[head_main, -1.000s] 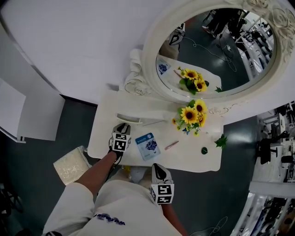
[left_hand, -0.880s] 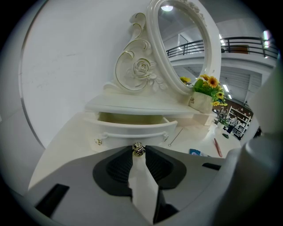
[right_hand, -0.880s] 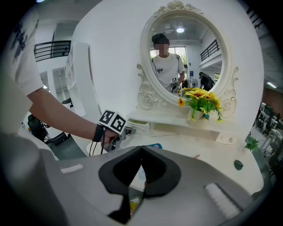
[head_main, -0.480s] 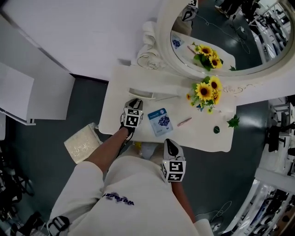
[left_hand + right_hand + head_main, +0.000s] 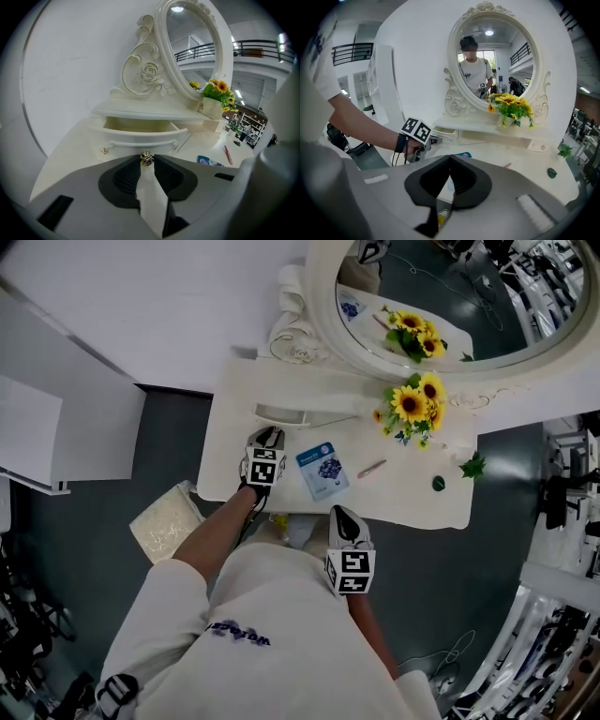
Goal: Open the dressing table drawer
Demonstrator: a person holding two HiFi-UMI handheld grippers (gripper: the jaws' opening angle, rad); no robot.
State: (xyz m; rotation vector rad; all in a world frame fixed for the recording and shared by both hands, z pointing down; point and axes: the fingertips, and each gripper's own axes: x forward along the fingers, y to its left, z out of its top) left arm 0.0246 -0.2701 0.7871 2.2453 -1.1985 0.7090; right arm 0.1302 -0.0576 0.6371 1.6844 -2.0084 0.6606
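The white dressing table (image 5: 412,512) has a small drawer (image 5: 140,132) under its shelf, and it stands pulled out with its hollow showing. My left gripper (image 5: 146,162) is shut on the drawer's small metal knob (image 5: 146,158), which sits between the jaw tips. In the head view this left gripper (image 5: 269,437) reaches the drawer (image 5: 300,415) at the table's left. My right gripper (image 5: 341,514) hangs shut and empty by the table's front edge. From the right gripper view its jaws (image 5: 450,160) are pressed together, and the left gripper (image 5: 436,139) shows at the drawer.
Sunflowers (image 5: 412,407) stand below the oval mirror (image 5: 441,296). A blue packet (image 5: 323,470), a pink pen (image 5: 372,468), a green pebble (image 5: 438,483) and a leaf (image 5: 472,465) lie on the tabletop. A cream cushion (image 5: 164,533) sits on the floor at left, near a white cabinet (image 5: 56,437).
Only the head view's framing has shifted. Both grippers keep their places against the table, and the drawer stands pulled out as before.
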